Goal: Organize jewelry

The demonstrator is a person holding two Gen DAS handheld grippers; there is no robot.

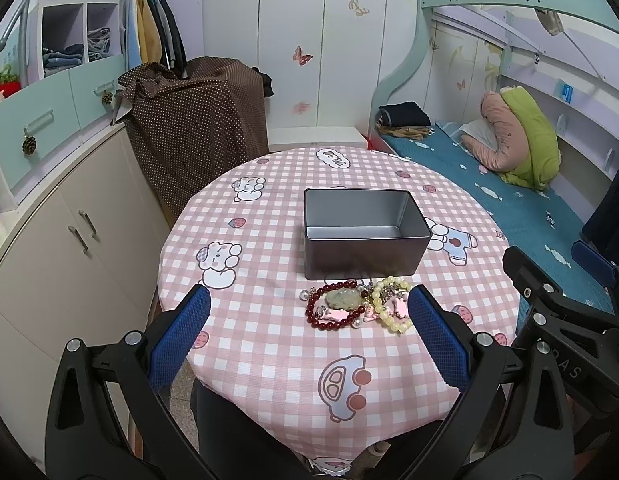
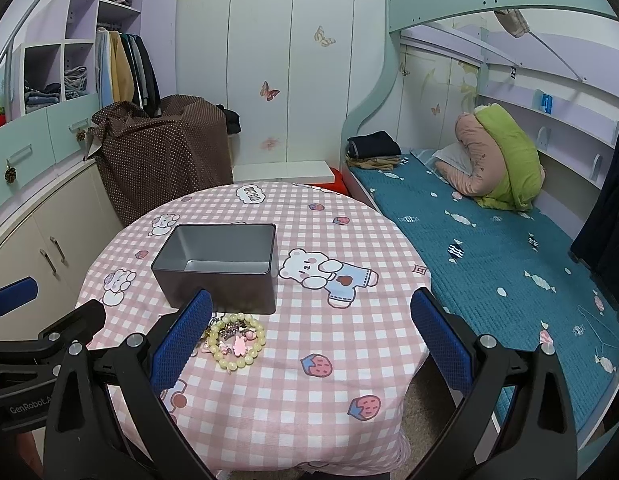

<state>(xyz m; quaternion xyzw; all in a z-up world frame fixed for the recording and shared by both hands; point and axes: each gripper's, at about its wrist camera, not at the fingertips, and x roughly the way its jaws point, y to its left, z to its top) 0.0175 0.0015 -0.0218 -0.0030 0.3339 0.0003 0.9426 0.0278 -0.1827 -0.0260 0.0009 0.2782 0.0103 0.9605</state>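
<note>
A pile of jewelry lies on the round table just in front of an open, empty grey metal tin [image 1: 365, 232]. It holds a dark red bead bracelet [image 1: 325, 318], a pale yellow bead bracelet [image 1: 393, 312], a green stone pendant [image 1: 343, 299] and pink charms. My left gripper [image 1: 309, 320] is open and empty, held above the near table edge with the pile between its fingers. My right gripper [image 2: 311, 320] is open and empty, to the right of the yellow bracelet [image 2: 237, 344] and the tin [image 2: 221, 266]. The red bracelet is hidden behind its left finger [image 2: 181, 340].
The table wears a pink checked cloth [image 1: 269, 360] with cartoon prints. A bed [image 2: 489, 260] with a blue cover stands close on the right. White cabinets [image 1: 69, 240] and a brown dotted cover [image 1: 197, 128] stand on the left. The right gripper shows at the left wrist view's right edge [image 1: 569, 312].
</note>
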